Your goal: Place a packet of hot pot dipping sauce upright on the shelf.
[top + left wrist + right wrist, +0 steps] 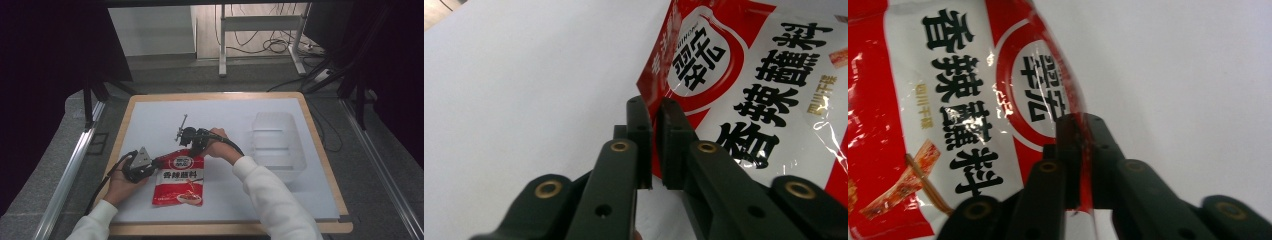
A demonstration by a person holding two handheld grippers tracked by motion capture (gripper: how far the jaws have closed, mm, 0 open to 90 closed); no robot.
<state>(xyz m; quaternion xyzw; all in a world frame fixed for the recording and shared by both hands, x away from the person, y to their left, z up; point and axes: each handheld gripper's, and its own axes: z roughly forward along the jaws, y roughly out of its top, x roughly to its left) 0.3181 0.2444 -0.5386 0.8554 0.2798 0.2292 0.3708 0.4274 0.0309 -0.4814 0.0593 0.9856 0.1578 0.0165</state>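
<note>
Both grippers pinching the sauce packet [179, 180] by its top corners – grip step done, lift looks next.

Left gripper [159, 162] fingers clamped on the packet's upper-left corner, right gripper [195, 150] fingers clamped on its upper-right edge; packet lies flat on the counter [150, 120], clear tub [274, 145] well to its right. I'd raise both together, w/ even tension so the film won't tear. Packet: glossy red-and-white pouch, black lettering, crinkly.

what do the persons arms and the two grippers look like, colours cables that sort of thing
Both arms wear white long sleeves. The left gripper is black with a grey three-cornered plate on top. The right gripper is black too; a black cable trails from it. Brass-coloured rivets stud the jaws.
</note>
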